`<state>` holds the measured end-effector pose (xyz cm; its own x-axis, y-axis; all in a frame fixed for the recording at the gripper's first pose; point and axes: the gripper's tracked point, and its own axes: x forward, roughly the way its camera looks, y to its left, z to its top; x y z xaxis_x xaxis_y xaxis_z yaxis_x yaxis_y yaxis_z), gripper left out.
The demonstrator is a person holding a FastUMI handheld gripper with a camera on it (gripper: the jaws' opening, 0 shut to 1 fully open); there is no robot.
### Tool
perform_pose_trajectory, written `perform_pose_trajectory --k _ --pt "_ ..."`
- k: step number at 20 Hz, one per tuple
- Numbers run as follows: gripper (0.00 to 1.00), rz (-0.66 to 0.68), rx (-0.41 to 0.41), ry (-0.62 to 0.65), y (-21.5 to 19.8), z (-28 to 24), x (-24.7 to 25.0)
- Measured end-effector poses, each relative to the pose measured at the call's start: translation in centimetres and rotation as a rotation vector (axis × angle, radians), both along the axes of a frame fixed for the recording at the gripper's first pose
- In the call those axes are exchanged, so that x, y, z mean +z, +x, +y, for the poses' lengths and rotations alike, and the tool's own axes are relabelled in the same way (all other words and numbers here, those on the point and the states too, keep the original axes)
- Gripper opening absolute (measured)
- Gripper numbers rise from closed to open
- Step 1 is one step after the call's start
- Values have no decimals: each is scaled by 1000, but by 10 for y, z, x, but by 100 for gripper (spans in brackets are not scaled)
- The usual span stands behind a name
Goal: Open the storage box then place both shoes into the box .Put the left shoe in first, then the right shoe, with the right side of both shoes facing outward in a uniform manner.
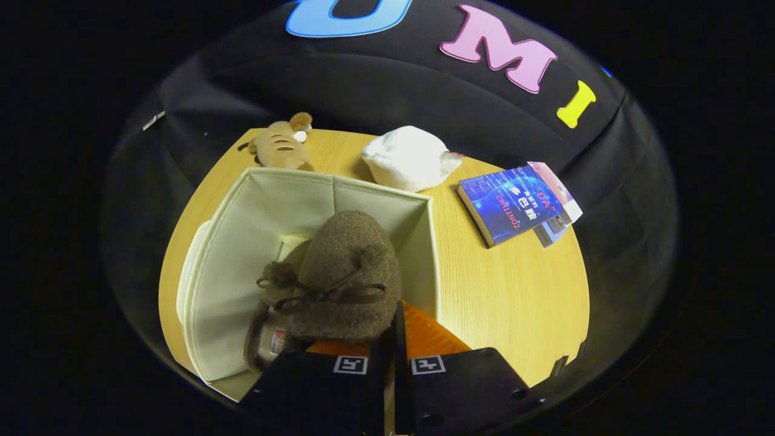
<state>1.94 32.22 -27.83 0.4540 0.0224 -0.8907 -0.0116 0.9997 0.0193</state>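
A round wooden desk [508,290] stands against the booth's black cloth wall, lit warmly from above. On it sits an open cream fabric box [242,254], its lid [186,272] lying flat against its outer side. The tool [390,357] hangs over the box's near edge with its fingers drawn close together, pinching the heel of a fuzzy brown shoe [345,272] with a bow, held above the box's inside. Beyond the box lie a plush tiger [280,145] and a white cloth bundle [408,157]; off to the side rests a blue book [508,203] on other booklets [560,206].
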Motion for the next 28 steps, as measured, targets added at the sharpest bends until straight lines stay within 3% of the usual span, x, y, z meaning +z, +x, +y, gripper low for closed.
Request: perform_pose_trajectory --k 5,7,8,10,17,23,28 --pt "31 25 35 44 -11 18 -6" --pt "49 5 68 86 -12 30 2" --pt "68 -24 73 96 -10 32 10" --pt "97 -88 80 97 -3 28 28" --pt "98 -347 78 205 16 -16 111" --pt "98 -572 29 262 19 -108 165" --pt "98 -663 -38 250 8 -191 185"
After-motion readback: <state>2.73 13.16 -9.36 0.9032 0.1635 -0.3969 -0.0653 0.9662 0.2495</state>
